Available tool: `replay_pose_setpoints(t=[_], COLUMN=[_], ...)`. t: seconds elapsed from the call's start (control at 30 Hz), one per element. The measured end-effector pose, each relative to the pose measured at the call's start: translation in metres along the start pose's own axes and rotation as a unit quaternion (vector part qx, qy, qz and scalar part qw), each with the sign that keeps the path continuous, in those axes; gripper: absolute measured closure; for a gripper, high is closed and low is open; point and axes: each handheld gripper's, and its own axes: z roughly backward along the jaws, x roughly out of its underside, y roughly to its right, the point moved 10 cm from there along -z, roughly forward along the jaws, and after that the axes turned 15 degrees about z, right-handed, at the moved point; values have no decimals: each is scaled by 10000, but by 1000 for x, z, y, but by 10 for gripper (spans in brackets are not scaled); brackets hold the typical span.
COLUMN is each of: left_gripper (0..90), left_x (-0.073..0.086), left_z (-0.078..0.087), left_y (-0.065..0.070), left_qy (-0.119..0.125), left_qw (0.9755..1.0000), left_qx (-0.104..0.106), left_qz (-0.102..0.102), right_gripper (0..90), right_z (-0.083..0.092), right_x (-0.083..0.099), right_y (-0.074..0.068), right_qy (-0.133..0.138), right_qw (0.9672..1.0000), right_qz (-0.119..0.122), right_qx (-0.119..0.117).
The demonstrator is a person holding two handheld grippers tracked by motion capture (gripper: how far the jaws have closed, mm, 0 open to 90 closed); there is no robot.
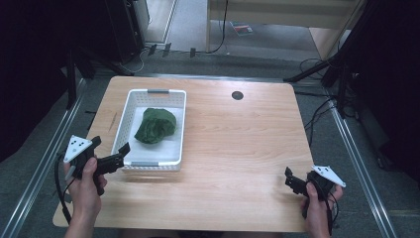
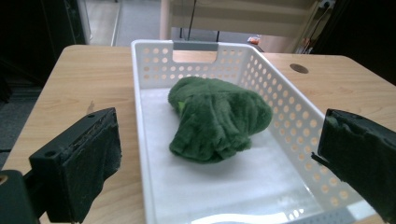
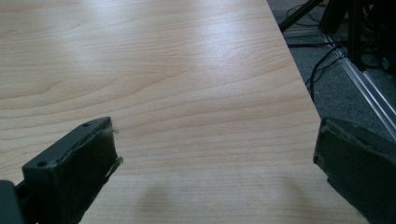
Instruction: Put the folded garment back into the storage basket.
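Note:
A white perforated basket (image 1: 181, 130) stands on the left half of the wooden table (image 1: 237, 148). Inside it lies a crumpled dark green cloth (image 1: 156, 125). My left gripper (image 1: 110, 147) hovers at the basket's near left corner, open and holding nothing. In the left gripper view the wide-apart jaws of that gripper (image 2: 219, 158) frame the basket (image 2: 289, 112) and the green cloth (image 2: 219, 119) farther in. My right gripper (image 1: 291, 181) is low over the table's near right corner, open and empty. Bare wood (image 3: 187, 70) lies beyond the spread jaws of the right gripper (image 3: 215, 165).
A dark round cable hole (image 1: 237, 95) sits in the tabletop at the back, right of centre. The table's right edge (image 3: 299, 88) drops to a grey floor with cables and metal rails (image 1: 364, 168). Black stands and equipment surround the table.

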Motion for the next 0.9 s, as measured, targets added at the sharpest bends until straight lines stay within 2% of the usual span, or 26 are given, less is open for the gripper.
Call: replay_pose_setpoints(t=[0.33, 0.5, 0.9], left_gripper=[1, 1, 1], left_x=[17, 26, 50], left_z=[17, 24, 28], left_y=[-26, -42, -78], left_qy=[71, 111, 95], left_qw=[9999, 9998, 9996], left_qx=[-72, -136, -209], left_qz=[-19, 93, 163], right_gripper=[0, 0, 0], right_z=[0, 0, 0], right_x=[0, 0, 0], right_y=[0, 0, 0], right_qy=[-14, -11, -21], right_qw=[10000, 10000, 10000], right_qz=[8, 16, 17], right_qx=[-3, -5, 5])
